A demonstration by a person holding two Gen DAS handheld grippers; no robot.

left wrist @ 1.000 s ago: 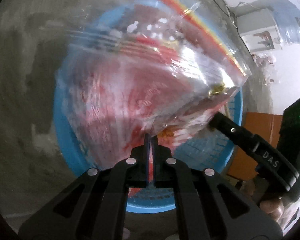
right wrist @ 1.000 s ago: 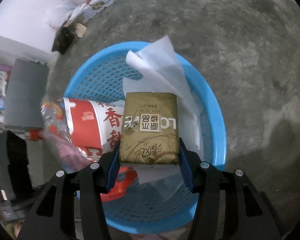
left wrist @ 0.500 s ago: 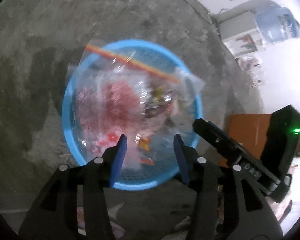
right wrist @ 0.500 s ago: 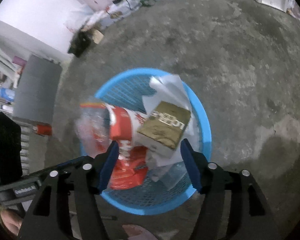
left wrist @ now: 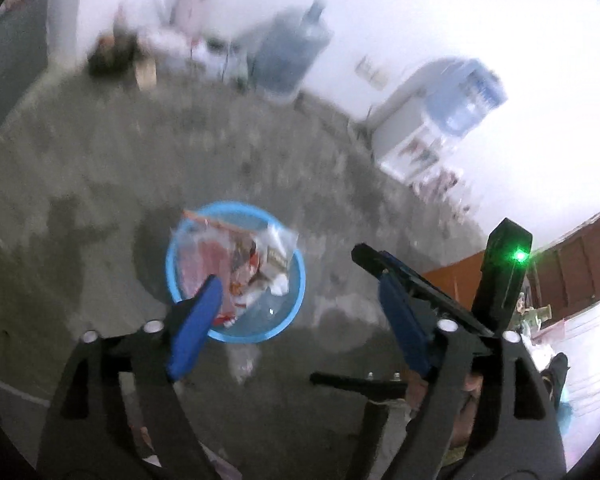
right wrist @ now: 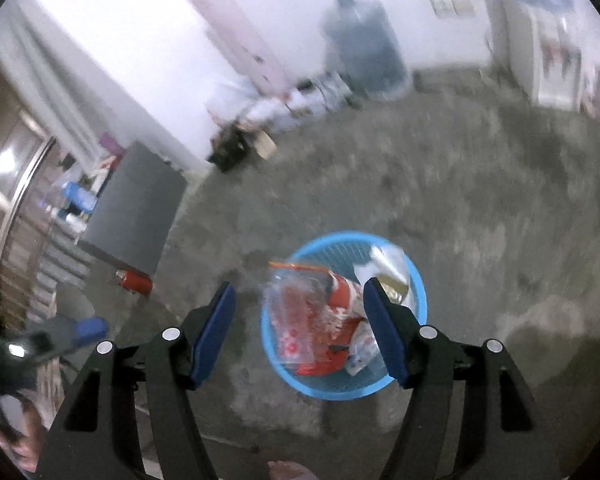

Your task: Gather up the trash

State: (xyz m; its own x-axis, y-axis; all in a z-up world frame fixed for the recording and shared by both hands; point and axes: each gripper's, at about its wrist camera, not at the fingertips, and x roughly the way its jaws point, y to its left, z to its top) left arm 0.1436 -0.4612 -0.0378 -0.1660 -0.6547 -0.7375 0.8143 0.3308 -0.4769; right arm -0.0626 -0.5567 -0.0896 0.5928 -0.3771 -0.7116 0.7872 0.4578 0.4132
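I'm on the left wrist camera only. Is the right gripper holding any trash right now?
Observer: No. In the right wrist view the right gripper is open. Its jaws have just been opening, and nothing is between them.
Operator: Okay. Is anything lying on the floor outside the basket that I can't see?
Observer: Yes. A red cylinder lies on the floor beside a grey cabinet. It is left of the blue basket in that view and well apart from it. I cannot tell whether it is trash.
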